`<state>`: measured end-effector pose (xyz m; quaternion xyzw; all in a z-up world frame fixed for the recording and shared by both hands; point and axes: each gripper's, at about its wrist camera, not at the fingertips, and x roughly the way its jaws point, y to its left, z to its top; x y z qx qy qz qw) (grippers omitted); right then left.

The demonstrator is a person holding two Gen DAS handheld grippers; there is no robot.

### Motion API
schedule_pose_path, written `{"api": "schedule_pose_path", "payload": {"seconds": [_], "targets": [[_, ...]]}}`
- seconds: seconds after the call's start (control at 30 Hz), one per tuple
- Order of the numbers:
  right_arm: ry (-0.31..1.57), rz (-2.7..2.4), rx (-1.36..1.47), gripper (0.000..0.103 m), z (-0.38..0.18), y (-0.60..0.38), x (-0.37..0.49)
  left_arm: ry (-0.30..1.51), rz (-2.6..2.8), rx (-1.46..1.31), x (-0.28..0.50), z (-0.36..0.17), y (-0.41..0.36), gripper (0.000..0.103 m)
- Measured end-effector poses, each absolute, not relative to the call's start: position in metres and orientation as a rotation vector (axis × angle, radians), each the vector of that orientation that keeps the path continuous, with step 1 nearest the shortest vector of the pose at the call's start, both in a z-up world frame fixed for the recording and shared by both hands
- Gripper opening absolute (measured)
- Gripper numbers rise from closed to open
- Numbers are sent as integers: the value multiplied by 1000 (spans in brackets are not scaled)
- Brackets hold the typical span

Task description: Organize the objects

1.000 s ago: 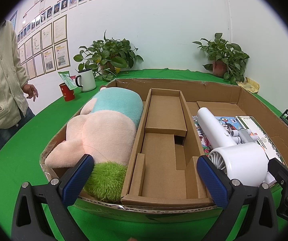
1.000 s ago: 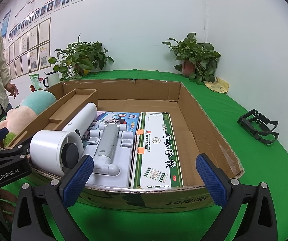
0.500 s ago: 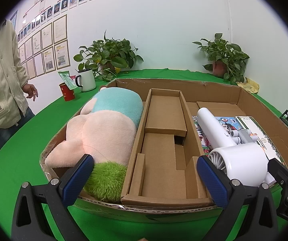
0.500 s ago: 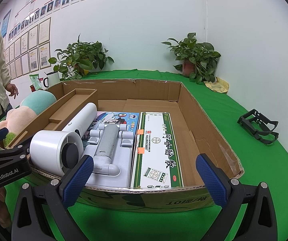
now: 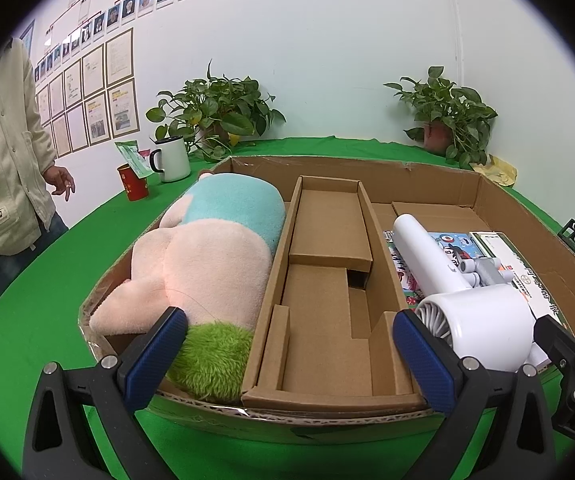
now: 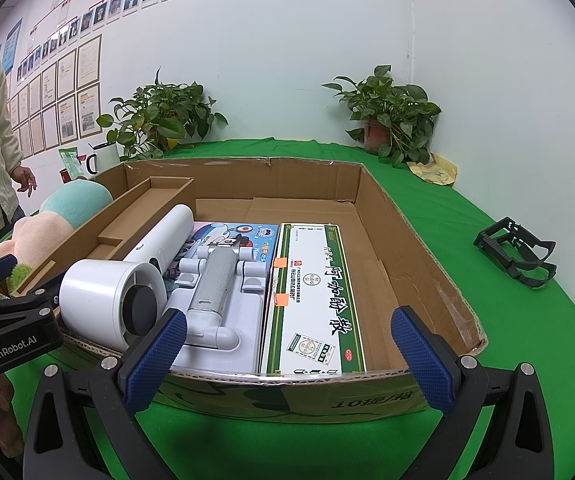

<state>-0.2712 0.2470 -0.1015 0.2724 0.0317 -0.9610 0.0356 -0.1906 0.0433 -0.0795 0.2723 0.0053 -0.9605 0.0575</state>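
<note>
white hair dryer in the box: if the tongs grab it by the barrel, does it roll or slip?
The hair dryer probably slips: its shell looks smooth and glossy. The round barrel seems apt to roll, though the handle, which points away toward the back of the box, should check that. It lies partly on the toy package, so it may rock when nudged. Both tongs, left and right, stand open.

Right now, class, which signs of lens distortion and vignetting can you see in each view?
Left wrist view: black corners, the cardboard box rim bows. Right wrist view: same dark ring, green table edge curves; both evenly lit, sharp.
</note>
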Motion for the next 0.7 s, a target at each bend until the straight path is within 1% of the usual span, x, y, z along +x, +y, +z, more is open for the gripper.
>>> {"api": "schedule_pose_path", "payload": {"seconds": [0.7], "targets": [[97, -2953, 837, 103, -101, 247, -271, 3, -2906, 820, -189, -79, 44, 102]]}}
